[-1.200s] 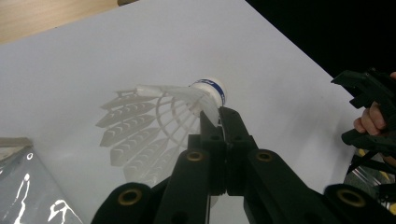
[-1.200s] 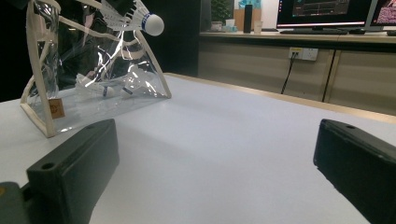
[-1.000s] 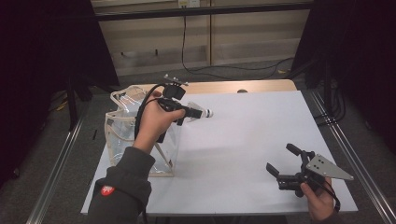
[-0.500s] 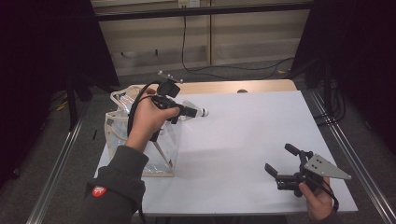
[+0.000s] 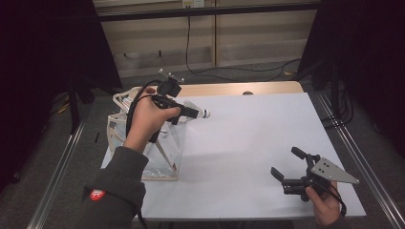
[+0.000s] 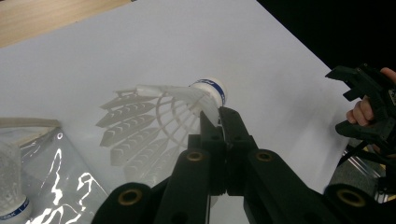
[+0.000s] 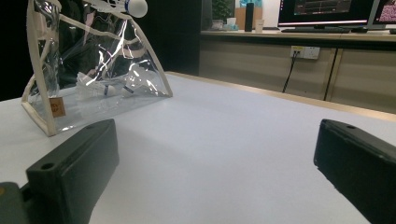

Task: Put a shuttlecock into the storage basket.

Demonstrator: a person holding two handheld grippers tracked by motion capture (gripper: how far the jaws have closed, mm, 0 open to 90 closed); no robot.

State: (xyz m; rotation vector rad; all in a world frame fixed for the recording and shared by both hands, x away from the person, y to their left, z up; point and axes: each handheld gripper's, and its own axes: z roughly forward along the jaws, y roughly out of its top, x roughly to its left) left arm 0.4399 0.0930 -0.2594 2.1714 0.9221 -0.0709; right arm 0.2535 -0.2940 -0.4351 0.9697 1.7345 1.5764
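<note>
White shuttlecock (image 6: 173, 114) pinched above the clear pouch (image 5: 143, 143).
Left gripper (image 5: 188, 112) has its jaws clamped on the feather skirt just past the pouch's top edge; right gripper (image 5: 291, 168) rests well away from the pouch, jaws wide apart, holding nothing.

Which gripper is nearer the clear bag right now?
Left. The left gripper, clamped on a shuttlecock, is up beside the clear bag; the right gripper sits open near the table's opposite corner.
</note>
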